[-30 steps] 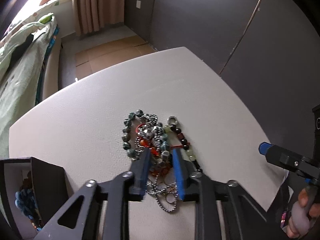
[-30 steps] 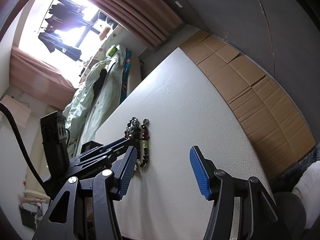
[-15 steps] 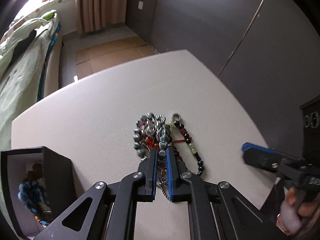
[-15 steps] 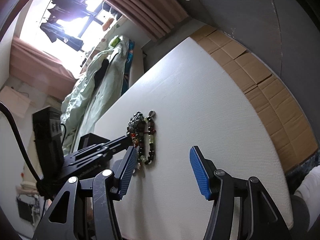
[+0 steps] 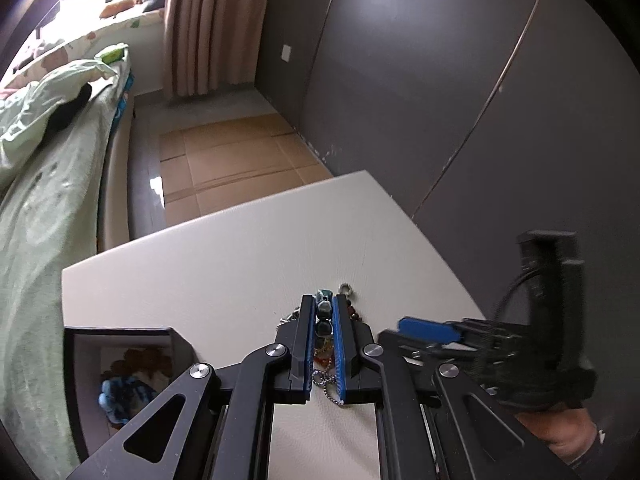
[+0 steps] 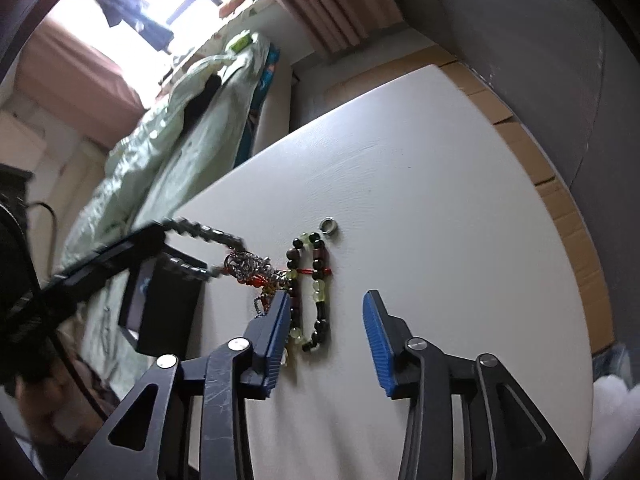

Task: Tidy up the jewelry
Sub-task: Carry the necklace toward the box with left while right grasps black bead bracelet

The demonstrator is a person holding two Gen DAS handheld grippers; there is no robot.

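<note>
My left gripper [image 5: 323, 305] is shut on a dark green bead bracelet [image 5: 323, 312] and lifts it off the white table [image 5: 224, 264]; a silver ball chain [image 5: 329, 384] and red pieces hang with it. In the right wrist view the bracelet [image 6: 208, 236] stretches up from the tangle of chain and red cord [image 6: 256, 272]. A black, red and pale green bead bracelet [image 6: 316, 280] and a small silver ring [image 6: 329, 225] lie on the table. My right gripper [image 6: 326, 332] is open and empty just above that bracelet.
A black jewelry box [image 5: 120, 364] with blue beads inside stands at the table's left front; it also shows in the right wrist view [image 6: 164, 304]. A bed with green bedding [image 5: 44, 168] lies beyond the left edge. Dark wall panels [image 5: 460, 80] stand right.
My left gripper closed on the green bead bracelet and lifted it up and left, dragging chain and red cord. My right gripper moved closer to the bracelet on the table.
</note>
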